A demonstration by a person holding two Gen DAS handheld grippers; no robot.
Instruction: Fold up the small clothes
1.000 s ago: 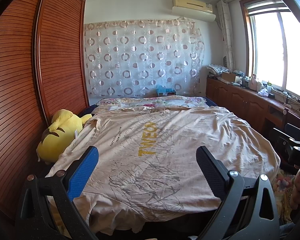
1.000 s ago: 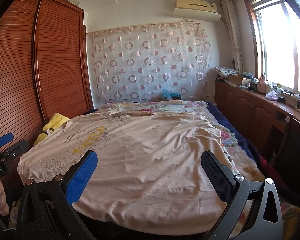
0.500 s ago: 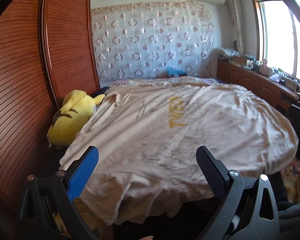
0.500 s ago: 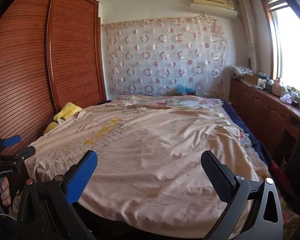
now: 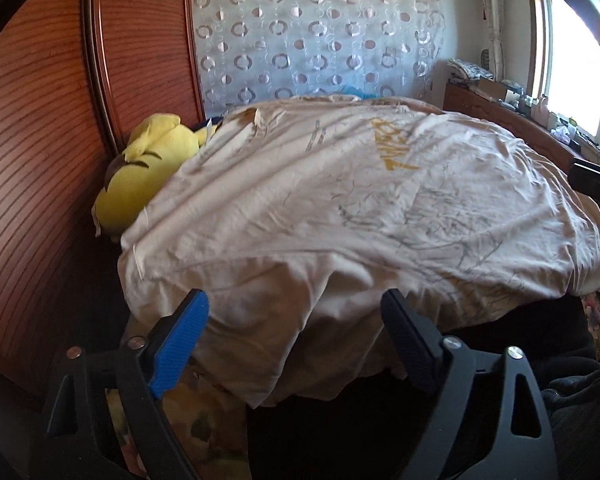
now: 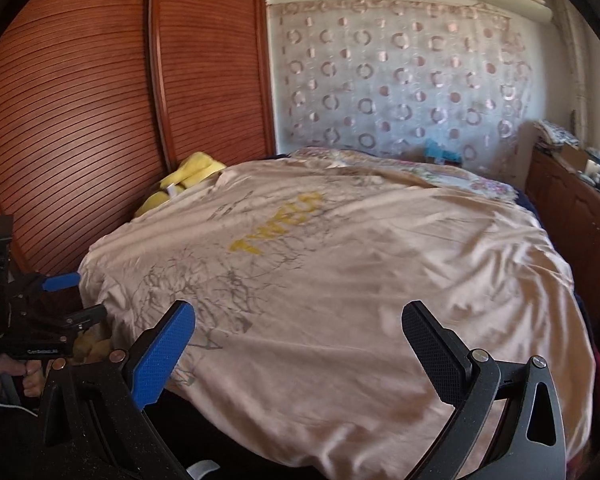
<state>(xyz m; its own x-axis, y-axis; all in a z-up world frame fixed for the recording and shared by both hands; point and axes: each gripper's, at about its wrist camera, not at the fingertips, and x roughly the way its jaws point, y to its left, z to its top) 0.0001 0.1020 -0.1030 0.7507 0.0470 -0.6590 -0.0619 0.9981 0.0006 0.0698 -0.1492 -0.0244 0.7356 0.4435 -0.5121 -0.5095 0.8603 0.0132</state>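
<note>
left gripper now nearer shirt hem

One beige T-shirt lies spread on one bed. One yellow plush toy sits beside it. Two tools show: the left tool and the right tool. Two wooden wardrobe doors and one patterned curtain stand behind.

Beige T-shirt flat across bed, right gripper fingers spread wide above its hem.
</note>
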